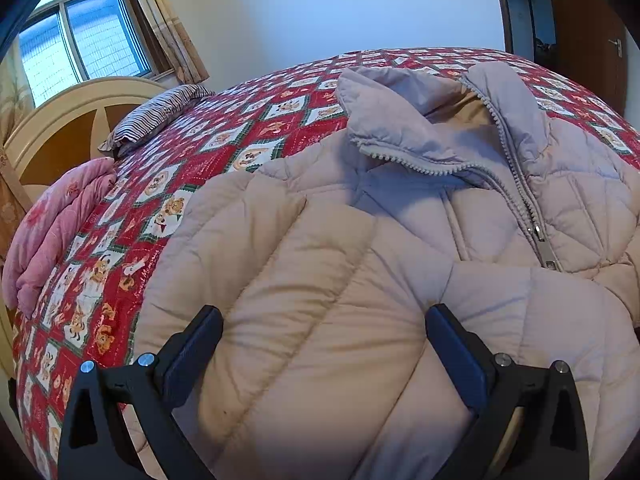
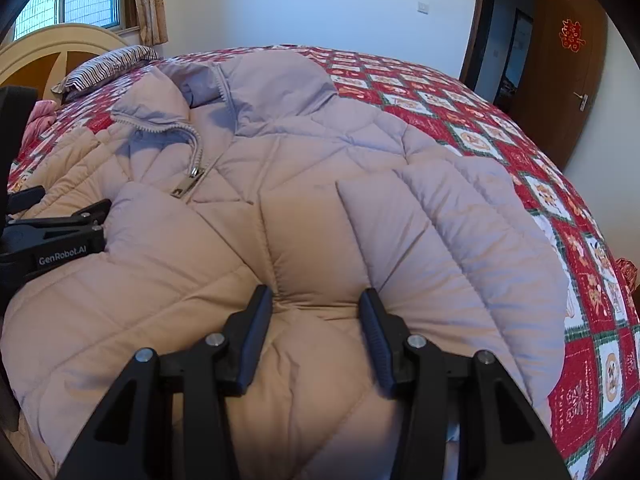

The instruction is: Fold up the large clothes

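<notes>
**Both grippers on a puffer jacket spread on the bed**

A pale pinkish-beige quilted puffer jacket (image 1: 360,240) lies front-up on a bed covered by a red patchwork quilt (image 1: 168,184) printed with teddy bears. Its collar (image 1: 400,120) points toward the far side of the bed, and the zipper (image 1: 536,232) is drawn partway up, leaving the collar open. Both sleeves appear folded in over the front.

The left gripper (image 1: 324,332) has its jaws spread wide, with a broad padded panel of the jacket lying between the fingers; whether the pads press on the fabric cannot be told. The right gripper (image 2: 316,320) stands at a narrower gap, and a puffed ridge of the jacket bulges up between its fingers, the fabric creasing at both pads, so it is pinching the jacket.

A striped pillow (image 1: 160,116) lies near the cream headboard (image 1: 80,120), with a folded pink blanket (image 1: 56,232) at the bed's edge. A window (image 1: 80,40) and a brown door (image 2: 560,80) are behind.
</notes>
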Action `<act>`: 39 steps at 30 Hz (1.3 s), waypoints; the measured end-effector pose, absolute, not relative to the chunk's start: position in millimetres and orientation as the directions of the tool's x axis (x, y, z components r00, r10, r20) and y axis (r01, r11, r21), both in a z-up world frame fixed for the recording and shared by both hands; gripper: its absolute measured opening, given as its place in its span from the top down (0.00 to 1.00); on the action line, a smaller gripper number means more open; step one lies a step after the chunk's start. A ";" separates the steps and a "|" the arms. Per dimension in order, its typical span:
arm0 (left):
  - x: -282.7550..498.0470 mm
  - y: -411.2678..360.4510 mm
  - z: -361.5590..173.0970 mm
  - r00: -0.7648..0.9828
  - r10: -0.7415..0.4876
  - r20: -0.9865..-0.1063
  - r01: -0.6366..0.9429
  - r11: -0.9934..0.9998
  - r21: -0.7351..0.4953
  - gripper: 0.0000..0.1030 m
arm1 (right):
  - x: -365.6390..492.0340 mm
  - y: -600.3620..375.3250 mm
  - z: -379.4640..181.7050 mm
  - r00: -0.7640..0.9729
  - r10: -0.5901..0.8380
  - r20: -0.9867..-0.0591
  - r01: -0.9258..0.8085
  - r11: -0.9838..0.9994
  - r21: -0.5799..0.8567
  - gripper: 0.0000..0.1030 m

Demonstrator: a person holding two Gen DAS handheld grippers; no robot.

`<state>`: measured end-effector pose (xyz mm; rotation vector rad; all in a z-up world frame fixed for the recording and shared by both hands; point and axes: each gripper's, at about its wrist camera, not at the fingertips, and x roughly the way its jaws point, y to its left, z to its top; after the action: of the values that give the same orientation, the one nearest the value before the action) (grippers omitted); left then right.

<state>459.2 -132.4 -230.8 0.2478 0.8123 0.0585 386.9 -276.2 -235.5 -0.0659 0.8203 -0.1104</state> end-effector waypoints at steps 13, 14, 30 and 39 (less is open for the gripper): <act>526.3 -87.9 -126.0 0.760 0.065 -0.647 0.026 0.991 0.129 0.01 | 440.3 -321.9 -151.4 0.711 -0.030 -0.703 0.109 0.992 0.068 0.15; 540.0 -88.5 -126.1 0.754 0.069 -0.653 0.021 0.991 0.130 0.01 | 459.1 -322.7 -144.1 0.713 -0.031 -0.701 0.115 0.991 0.074 0.15; 647.6 -162.4 -174.6 0.716 0.022 -0.698 0.202 0.950 0.237 0.11 | 645.2 -291.8 -166.4 0.513 -0.010 -0.858 0.033 0.999 0.009 0.23; 603.9 -128.9 -150.3 0.730 -0.118 -0.673 0.279 0.950 0.136 0.99 | 575.8 -327.6 -160.1 0.533 -0.046 -0.845 -0.078 0.992 -0.104 0.92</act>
<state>603.9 -128.9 -150.3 0.2357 0.7211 -0.2209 575.8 -327.6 -160.1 -0.1344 1.0099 0.0190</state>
